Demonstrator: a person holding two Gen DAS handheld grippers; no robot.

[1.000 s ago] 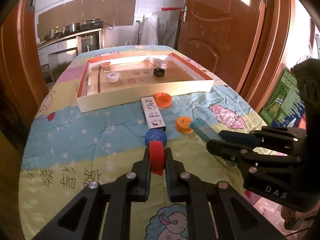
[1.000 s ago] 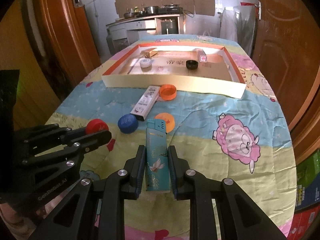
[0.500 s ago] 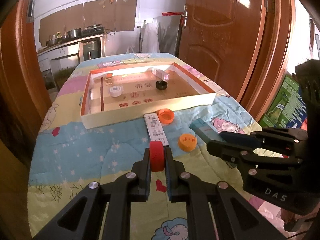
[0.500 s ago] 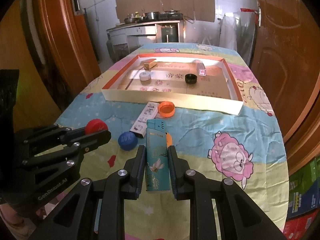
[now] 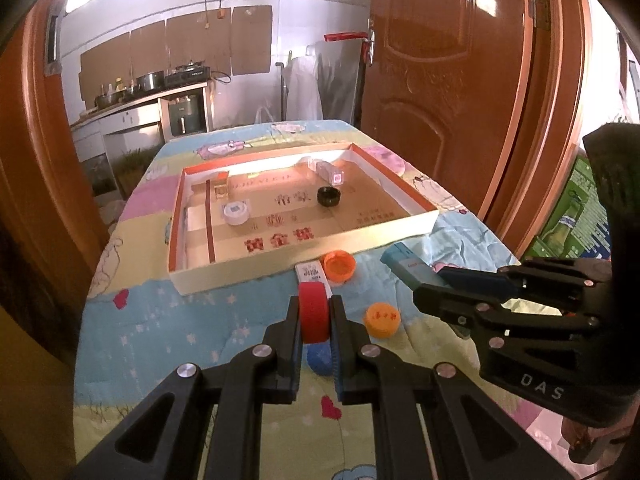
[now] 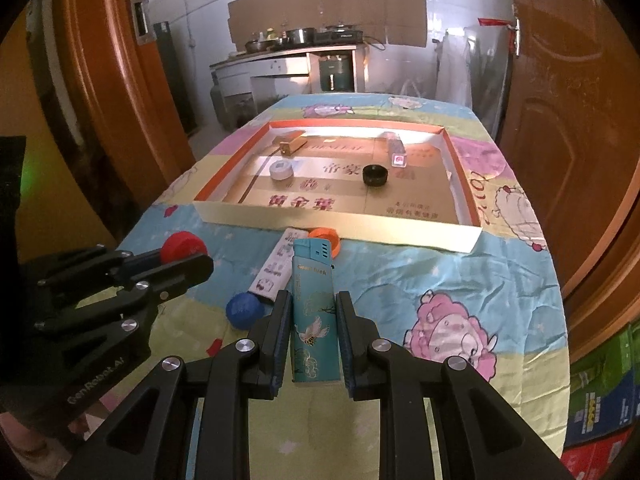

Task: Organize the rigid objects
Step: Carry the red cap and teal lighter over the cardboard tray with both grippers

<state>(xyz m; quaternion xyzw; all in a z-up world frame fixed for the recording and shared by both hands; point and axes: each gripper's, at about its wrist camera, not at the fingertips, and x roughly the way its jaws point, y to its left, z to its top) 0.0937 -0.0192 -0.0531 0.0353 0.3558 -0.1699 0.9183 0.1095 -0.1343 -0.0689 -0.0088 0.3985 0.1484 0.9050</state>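
My left gripper (image 5: 315,316) is shut on a red bottle cap (image 5: 315,312), held on edge above the quilted table. My right gripper (image 6: 311,312) is shut on a teal lighter (image 6: 314,312) that stands upright between the pads. In the right wrist view the left gripper (image 6: 192,258) shows at the left with the red cap (image 6: 183,245). The shallow cardboard tray (image 5: 280,270) lies ahead of both grippers and holds a white cap (image 5: 236,213), a black cap (image 5: 329,196), a small wooden box (image 5: 221,184) and a clear block (image 5: 330,171).
On the cloth before the tray lie a white slim box (image 6: 276,264), a blue cap (image 6: 244,310), an open orange cap (image 5: 339,266) and a flat orange cap (image 5: 382,318). Wooden doors flank the table. Cartons (image 6: 600,408) stand on the floor at right.
Both grippers have risen and come nearer the tray, each still holding its object. The loose caps and box now sit lower in view, the blue cap partly behind the left fingers.
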